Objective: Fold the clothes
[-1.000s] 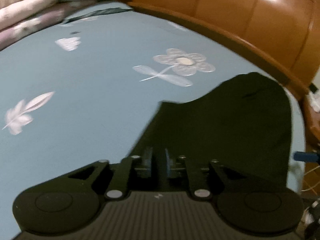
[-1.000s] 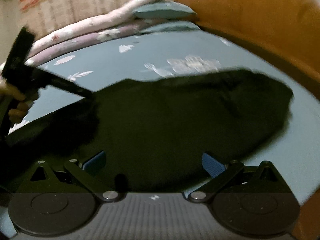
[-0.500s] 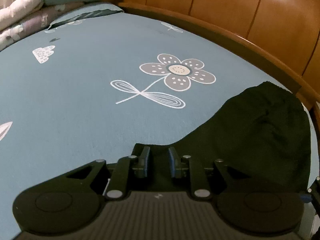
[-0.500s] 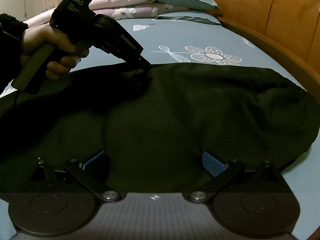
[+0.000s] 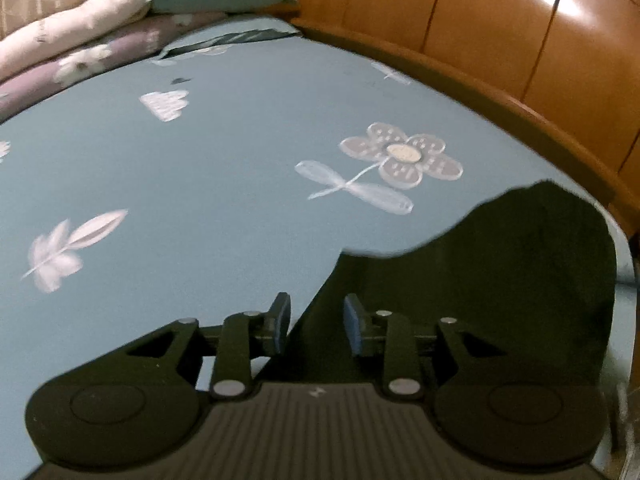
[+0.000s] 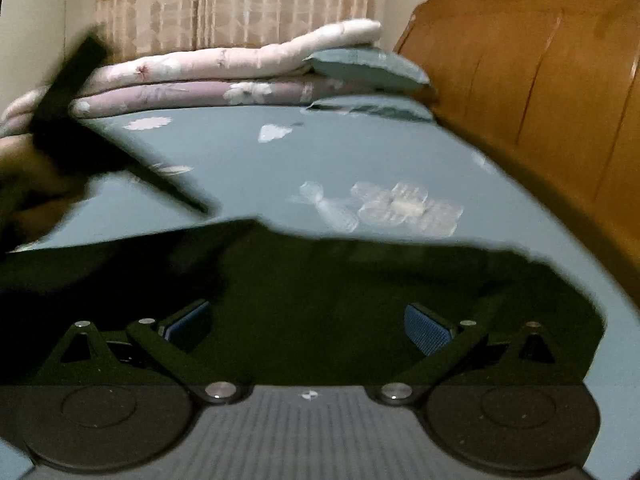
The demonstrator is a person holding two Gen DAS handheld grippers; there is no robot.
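Note:
A black garment lies spread on the blue flowered bed sheet. My left gripper hovers at the garment's left edge with its blue pads apart, and no cloth is held between them. My right gripper is wide open over the middle of the same garment. In the right wrist view the left gripper shows as a dark blurred shape at the left, above the garment's far edge, with a hand on it.
A wooden headboard runs along the right side of the bed. Folded quilts and pillows are stacked at the far end, with a curtain behind.
My left gripper has opened, let go of the garment's edge and pulled back from it. The right gripper stays open over the garment and now tilts upward, so more of the room shows.

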